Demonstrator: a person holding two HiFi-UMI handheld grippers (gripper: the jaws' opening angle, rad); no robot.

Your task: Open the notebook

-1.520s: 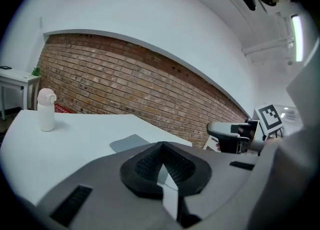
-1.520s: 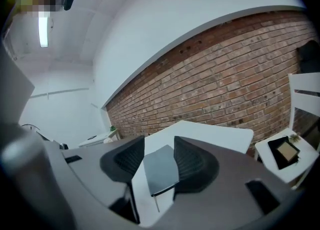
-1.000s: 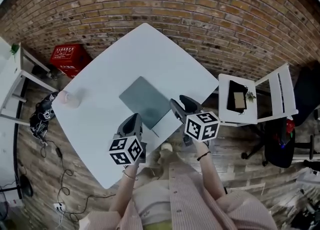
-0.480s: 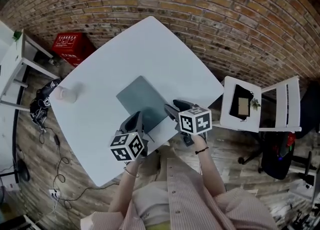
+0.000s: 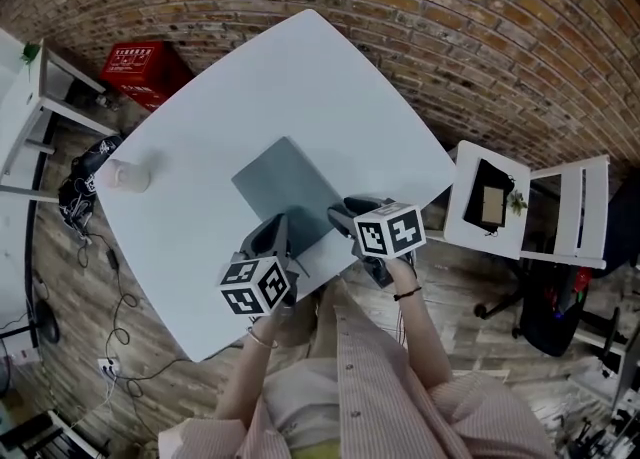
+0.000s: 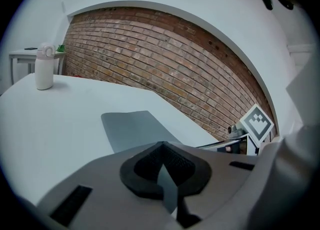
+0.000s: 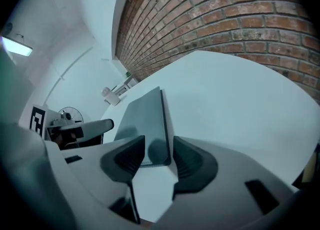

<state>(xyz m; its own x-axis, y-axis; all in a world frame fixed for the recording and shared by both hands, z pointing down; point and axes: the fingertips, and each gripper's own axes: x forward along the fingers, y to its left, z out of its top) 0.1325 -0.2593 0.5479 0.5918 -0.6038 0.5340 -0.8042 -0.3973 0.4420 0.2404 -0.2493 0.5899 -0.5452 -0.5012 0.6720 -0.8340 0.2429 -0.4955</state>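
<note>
A closed grey-green notebook (image 5: 280,185) (image 6: 132,128) (image 7: 145,119) lies flat on the white table (image 5: 300,77). My left gripper (image 5: 272,230) (image 6: 161,146) hovers over the notebook's near left edge. Its pads meet at the tips, and only a thin sliver of notebook grey shows behind them. I cannot make out anything held between them. My right gripper (image 5: 340,215) (image 7: 159,156) is at the notebook's near right corner. It is open, with one pad on each side of that corner, which lies low between them.
A white bottle (image 5: 128,175) (image 6: 44,73) stands near the table's left corner. Right of the table are a small white stand (image 5: 490,207) with a dark item on it and a white chair (image 5: 570,212). A red crate (image 5: 140,67) and a dark bag (image 5: 85,192) sit on the floor at left.
Both grippers have moved forward onto the notebook's near end. The right one now straddles its corner. The notebook itself has not moved or opened.
</note>
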